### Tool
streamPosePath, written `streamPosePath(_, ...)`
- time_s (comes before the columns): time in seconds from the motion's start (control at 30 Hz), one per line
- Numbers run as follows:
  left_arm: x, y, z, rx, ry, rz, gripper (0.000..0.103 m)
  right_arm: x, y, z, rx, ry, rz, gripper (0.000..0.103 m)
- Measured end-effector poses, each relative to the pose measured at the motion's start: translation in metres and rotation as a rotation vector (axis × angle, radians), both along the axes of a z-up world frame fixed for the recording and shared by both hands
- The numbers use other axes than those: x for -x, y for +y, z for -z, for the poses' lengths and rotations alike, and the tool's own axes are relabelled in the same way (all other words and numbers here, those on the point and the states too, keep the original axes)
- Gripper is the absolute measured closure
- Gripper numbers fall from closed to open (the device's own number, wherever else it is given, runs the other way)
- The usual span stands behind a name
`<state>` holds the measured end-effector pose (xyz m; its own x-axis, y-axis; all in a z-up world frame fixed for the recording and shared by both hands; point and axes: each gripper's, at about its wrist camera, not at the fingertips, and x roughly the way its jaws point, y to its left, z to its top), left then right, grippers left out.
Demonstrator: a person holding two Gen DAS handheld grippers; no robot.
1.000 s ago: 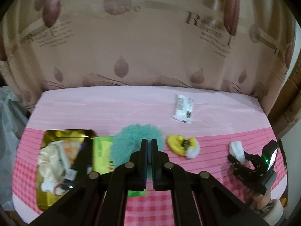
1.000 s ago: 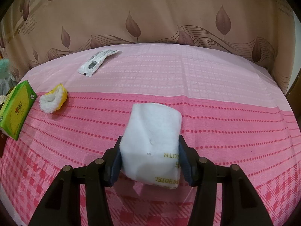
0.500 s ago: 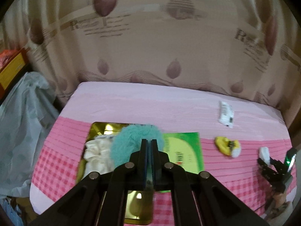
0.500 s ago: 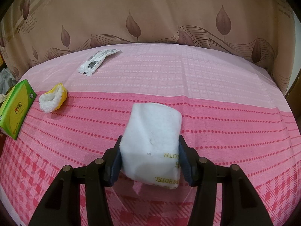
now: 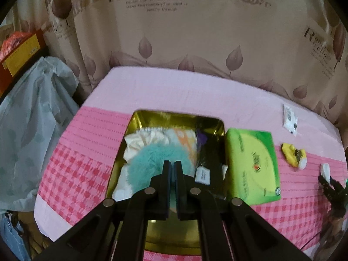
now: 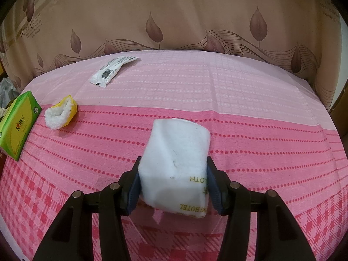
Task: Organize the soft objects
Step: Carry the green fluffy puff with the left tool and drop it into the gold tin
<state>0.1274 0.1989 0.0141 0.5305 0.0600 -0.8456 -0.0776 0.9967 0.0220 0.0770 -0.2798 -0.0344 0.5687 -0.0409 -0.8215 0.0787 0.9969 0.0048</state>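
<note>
My left gripper (image 5: 173, 166) is shut on a fluffy teal puff (image 5: 152, 161) and holds it over the gold tin tray (image 5: 139, 117), which holds white and cream soft items. My right gripper (image 6: 173, 174) is shut on a folded white hotel cloth (image 6: 176, 163) just above the pink tablecloth; it also shows small at the right edge of the left wrist view (image 5: 326, 175). A yellow and white plush slipper (image 6: 62, 112) (image 5: 293, 154) lies on the cloth to the right of the green tissue pack (image 5: 252, 163) (image 6: 18, 122).
A white sealed packet (image 6: 113, 70) (image 5: 290, 119) lies toward the back of the table near the curtain. A grey plastic bag (image 5: 32, 117) hangs off the table's left side. The tablecloth (image 6: 239, 100) is pink with checks at the front.
My left gripper has carried the teal puff leftward from beside the tissue pack to above the gold tray. The right gripper and its cloth have stayed put.
</note>
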Motion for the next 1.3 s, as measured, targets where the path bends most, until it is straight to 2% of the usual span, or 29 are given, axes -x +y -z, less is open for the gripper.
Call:
streamPosePath(0.43, 0.024, 0.011, 0.046, 0.026, 0.082, 0.004, 0.100, 0.000, -0.001, 0.000, 0.013, 0.003, 0.000, 0.052)
streamPosePath(0.93, 0.042, 0.012, 0.059, 0.056, 0.113, 0.045, 0.099, 0.000, 0.002, 0.002, 0.033, 0.007, 0.005, 0.052)
streamPosePath(1.07, 0.048, 0.010, 0.058, 0.057, 0.119, 0.051, 0.090, 0.000, 0.003, 0.002, 0.036, 0.008, 0.005, 0.052)
streamPosePath(1.13, 0.052, 0.009, 0.056, 0.053, 0.114, 0.056, 0.082, 0.000, 0.002, 0.002, 0.037, 0.008, 0.005, 0.052)
streamPosePath(1.3, 0.066, 0.009, 0.051, 0.064, 0.099, 0.067, 0.076, -0.001, 0.002, 0.002, 0.040, 0.009, 0.006, 0.051)
